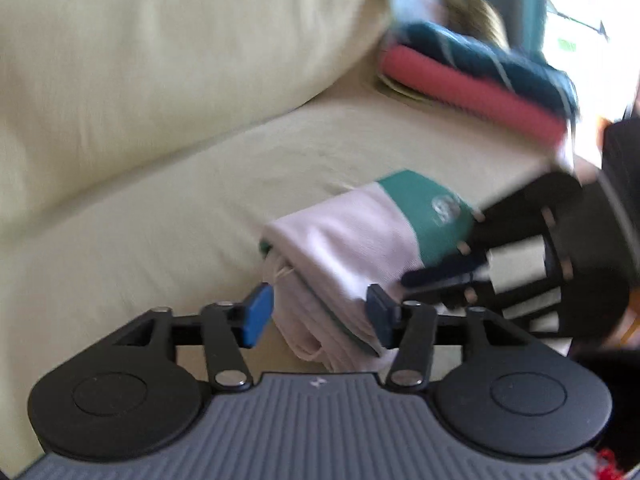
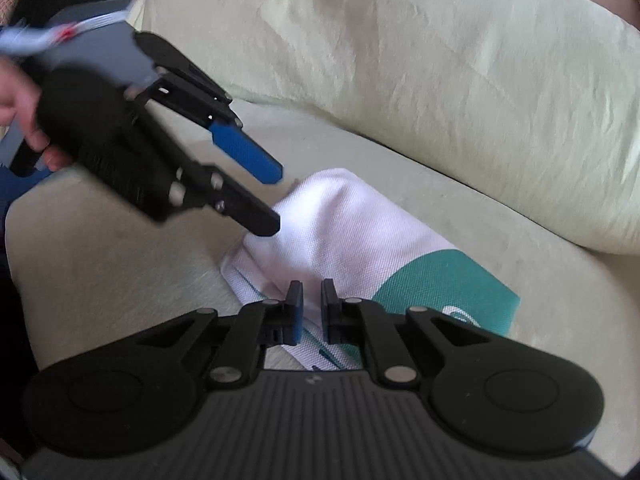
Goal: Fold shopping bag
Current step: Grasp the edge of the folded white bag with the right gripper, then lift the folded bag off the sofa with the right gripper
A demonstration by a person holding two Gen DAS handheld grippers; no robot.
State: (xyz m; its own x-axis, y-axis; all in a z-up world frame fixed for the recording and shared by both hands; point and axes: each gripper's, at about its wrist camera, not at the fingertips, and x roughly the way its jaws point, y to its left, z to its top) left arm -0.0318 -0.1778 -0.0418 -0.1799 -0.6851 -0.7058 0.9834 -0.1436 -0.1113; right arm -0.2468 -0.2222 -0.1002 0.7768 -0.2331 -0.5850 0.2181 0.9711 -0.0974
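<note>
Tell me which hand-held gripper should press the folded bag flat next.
Left, probably. The left hand-held gripper is open, its fingers straddling the end of the shopping bag on the sofa. The right hand-held gripper is narrowly open, nearer the bag's edge.

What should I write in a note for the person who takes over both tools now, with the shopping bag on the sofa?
Left tool: open, fingers on either side of the white end of the shopping bag, gripping nothing.
Right tool: fingers close together with a small gap, low over the bag's green end; grip unclear.
Bag: lies as a folded bundle on the sofa seat, below the back cushion.
Done: main folds.
Left: probably flatten or tidy, then withdraw.
</note>
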